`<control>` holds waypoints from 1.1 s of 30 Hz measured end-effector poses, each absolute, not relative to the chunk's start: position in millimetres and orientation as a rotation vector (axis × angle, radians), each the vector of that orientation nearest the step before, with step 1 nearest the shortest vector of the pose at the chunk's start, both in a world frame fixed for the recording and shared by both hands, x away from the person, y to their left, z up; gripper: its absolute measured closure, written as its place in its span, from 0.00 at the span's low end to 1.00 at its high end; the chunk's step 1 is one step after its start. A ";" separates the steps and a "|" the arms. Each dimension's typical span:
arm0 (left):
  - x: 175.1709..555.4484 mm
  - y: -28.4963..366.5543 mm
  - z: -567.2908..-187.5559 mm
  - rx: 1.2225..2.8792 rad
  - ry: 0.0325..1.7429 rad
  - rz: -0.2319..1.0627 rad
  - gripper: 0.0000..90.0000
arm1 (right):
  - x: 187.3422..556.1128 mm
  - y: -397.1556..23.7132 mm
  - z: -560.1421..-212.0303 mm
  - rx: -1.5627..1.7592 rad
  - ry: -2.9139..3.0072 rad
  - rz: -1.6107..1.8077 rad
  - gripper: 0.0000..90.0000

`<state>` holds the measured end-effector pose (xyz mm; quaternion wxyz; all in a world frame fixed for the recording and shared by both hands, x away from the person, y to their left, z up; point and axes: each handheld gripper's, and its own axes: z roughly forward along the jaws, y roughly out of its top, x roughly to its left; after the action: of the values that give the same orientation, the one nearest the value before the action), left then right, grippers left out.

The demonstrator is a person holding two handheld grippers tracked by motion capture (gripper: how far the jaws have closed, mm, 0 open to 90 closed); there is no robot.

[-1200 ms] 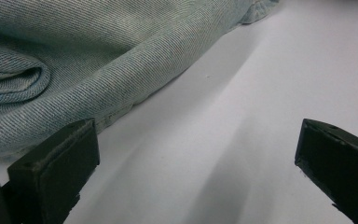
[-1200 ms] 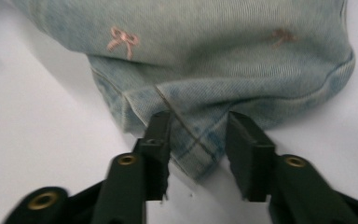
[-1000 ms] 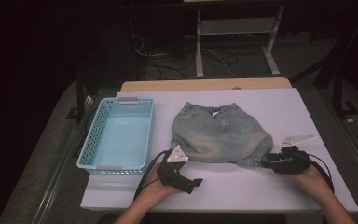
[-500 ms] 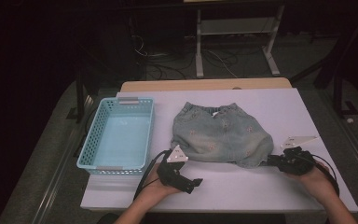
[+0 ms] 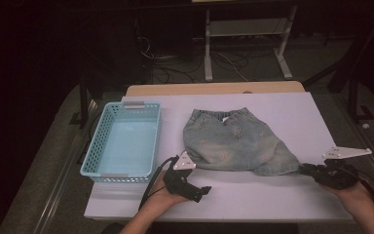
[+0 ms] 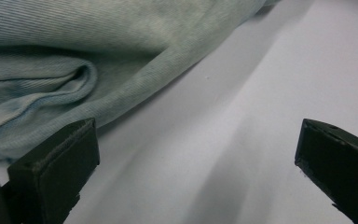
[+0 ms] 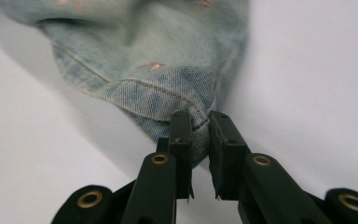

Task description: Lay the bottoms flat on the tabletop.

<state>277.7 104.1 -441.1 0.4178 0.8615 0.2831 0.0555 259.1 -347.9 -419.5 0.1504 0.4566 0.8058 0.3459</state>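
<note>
The faded light-blue denim shorts (image 5: 233, 144) lay flat mid-counter (image 5: 282, 195), soft and limp, best taken by a stitched hem. The right tool (image 7: 200, 126) had just clenched on their hem corner; the left tool (image 6: 196, 158) gaped empty beside them.

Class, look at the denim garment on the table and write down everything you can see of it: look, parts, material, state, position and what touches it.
The denim garment is pale, faded blue, with small pinkish marks scattered over it, a gathered waistband at the far edge with a small white label, and a stitched hem. It lies mostly flat on the white table, right of the blue basket and apart from it. Its near right corner is drawn out to a point, pinched between the jaws of the right gripper. The left gripper stands open beside its near left edge, not gripping it.
</note>
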 end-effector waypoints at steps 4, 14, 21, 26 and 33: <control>277.8 104.3 -441.2 2.162 0.708 0.139 0.00 | 265.3 -360.8 -427.8 1.375 2.306 0.982 0.88; 278.0 103.2 -441.8 2.167 0.702 0.138 0.00 | 276.7 -369.8 -444.9 1.467 2.333 0.991 0.73; 278.2 102.6 -441.7 2.167 0.702 0.138 0.00 | 268.9 -370.1 -427.4 1.434 2.220 1.151 0.51; 278.3 102.4 -441.0 2.165 0.702 0.139 0.00 | 267.0 -363.2 -420.6 1.385 2.195 1.215 0.47; 280.3 101.5 -435.8 2.144 0.714 0.131 0.05 | 266.6 -345.9 -417.6 1.317 2.227 1.247 0.45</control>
<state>280.3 101.5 -435.8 0.4249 0.8574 0.2856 0.0524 266.6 -345.9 -417.6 0.1342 0.4543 0.7684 0.4302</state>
